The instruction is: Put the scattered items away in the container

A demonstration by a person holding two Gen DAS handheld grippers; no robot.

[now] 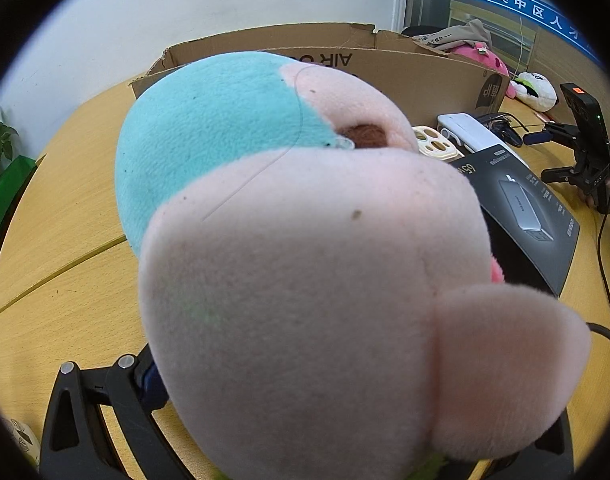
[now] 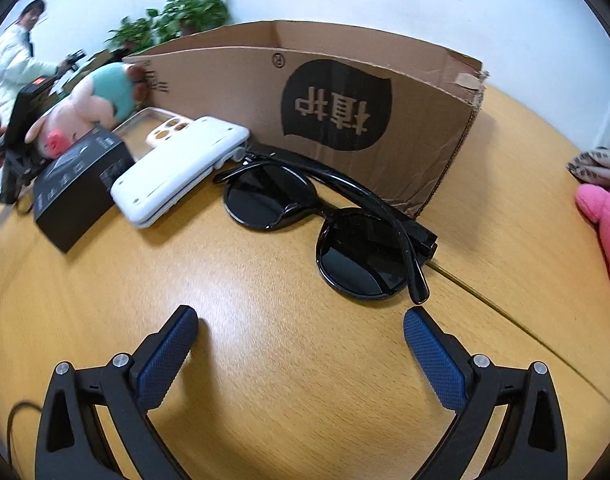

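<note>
Plush pig: my left gripper [image 1: 305, 420] is clamped on the pink-and-teal plush pig [image 1: 305, 260], which fills most of the left wrist view; it is lifted off the worktop [image 1: 65, 300], on the near side of the cardboard box [image 1: 417, 76]. In the right wrist view the pig [image 2: 85, 108] shows at the far left, just behind the black carton.
Left gripper: only my left finger [image 1: 145, 384] with its blue pad shows, pressed against the plush; the other finger is hidden behind the toy.
Right gripper: my right gripper [image 2: 301, 344] stands wide apart and holds nothing, low over the worktop [image 2: 265, 360], with both blue pads [image 2: 165, 360] in sight.
Sunglasses: black sunglasses [image 2: 325, 220] lie folded on the worktop just beyond my right gripper, near the box's front wall [image 2: 425, 128].
White case: a white case [image 2: 177, 172] lies left of the sunglasses, its far end near the box.
Phone cover: a cream phone cover [image 2: 169, 128] with round camera holes lies beyond the white case.
Black carton: a black printed carton [image 2: 77, 192] sits left of the white case.
Cardboard box: open at the top, standing at the far side of the worktop; its inside is hidden from me.
Other toys: a bright pink plush [image 2: 605, 216] lies at the far right edge of the worktop.
Background: a person in white [image 2: 13, 60] stands at the far left, with green plants [image 2: 185, 16] against the wall.
</note>
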